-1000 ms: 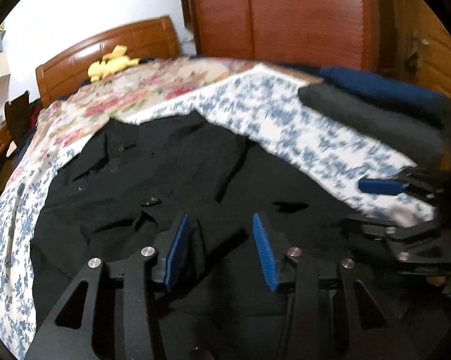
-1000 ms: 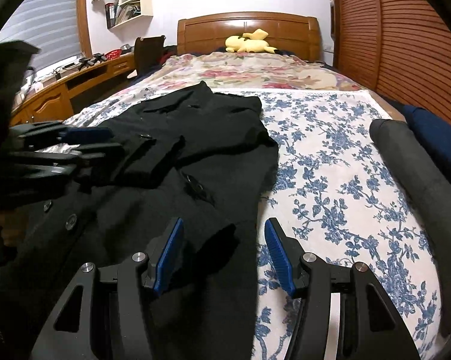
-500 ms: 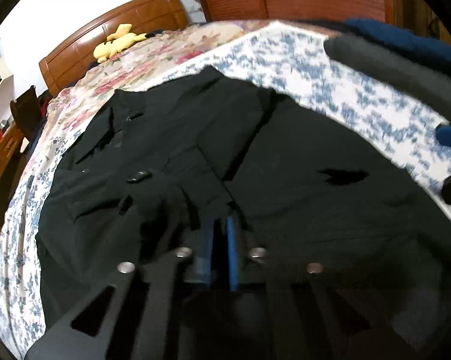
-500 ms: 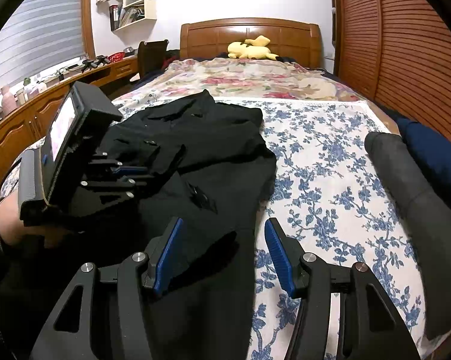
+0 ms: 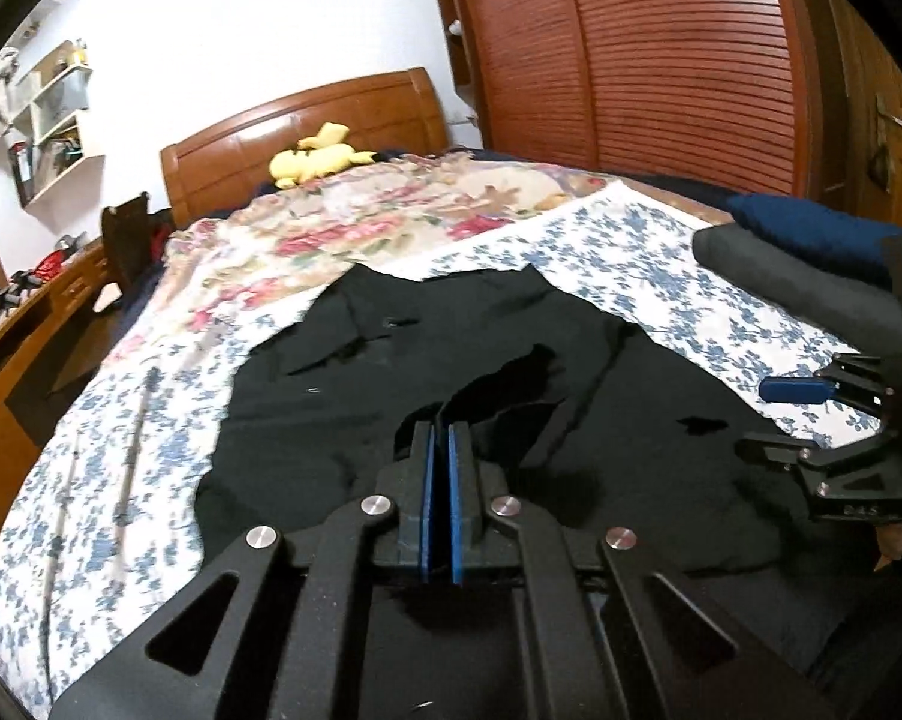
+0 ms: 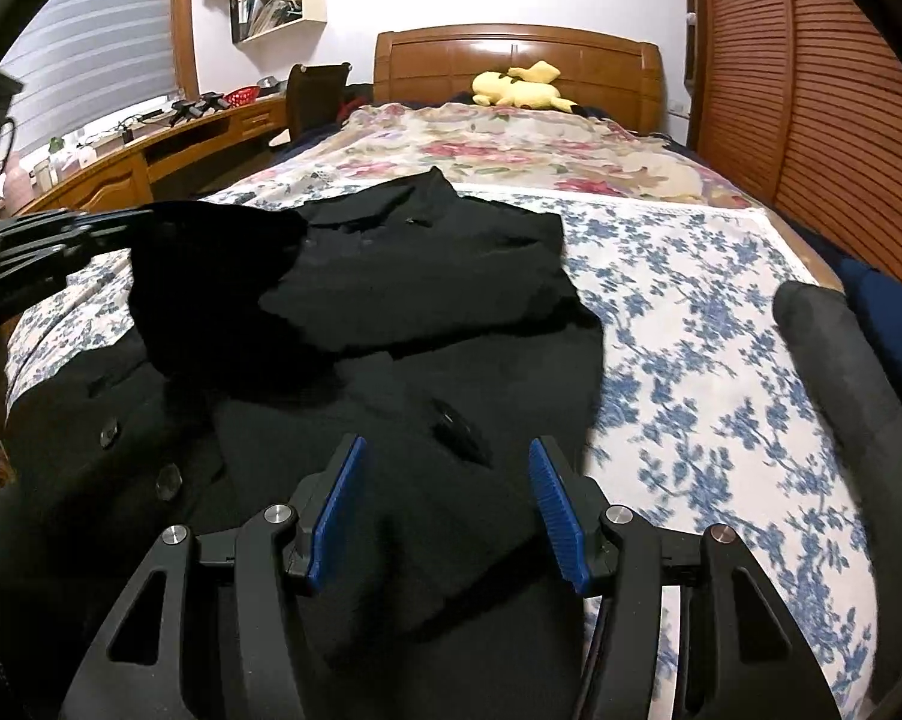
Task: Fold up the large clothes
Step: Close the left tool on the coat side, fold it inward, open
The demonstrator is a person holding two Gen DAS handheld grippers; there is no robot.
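Observation:
A large black buttoned coat lies spread on the bed, collar toward the headboard; it also shows in the left wrist view. My left gripper is shut on a fold of the coat's sleeve and holds it lifted above the coat. From the right wrist view the left gripper is at the far left with black cloth hanging from it. My right gripper is open and empty, low over the coat's lower right part; it also shows at the right edge of the left wrist view.
The bed has a blue-flowered sheet and a floral quilt further back. A yellow plush toy lies by the wooden headboard. Dark grey and navy folded cloth lie at the right edge. A desk runs along the left.
My left gripper closed on the coat's sleeve and lifted it up and toward the coat's middle. My right gripper stayed open over the coat's right side.

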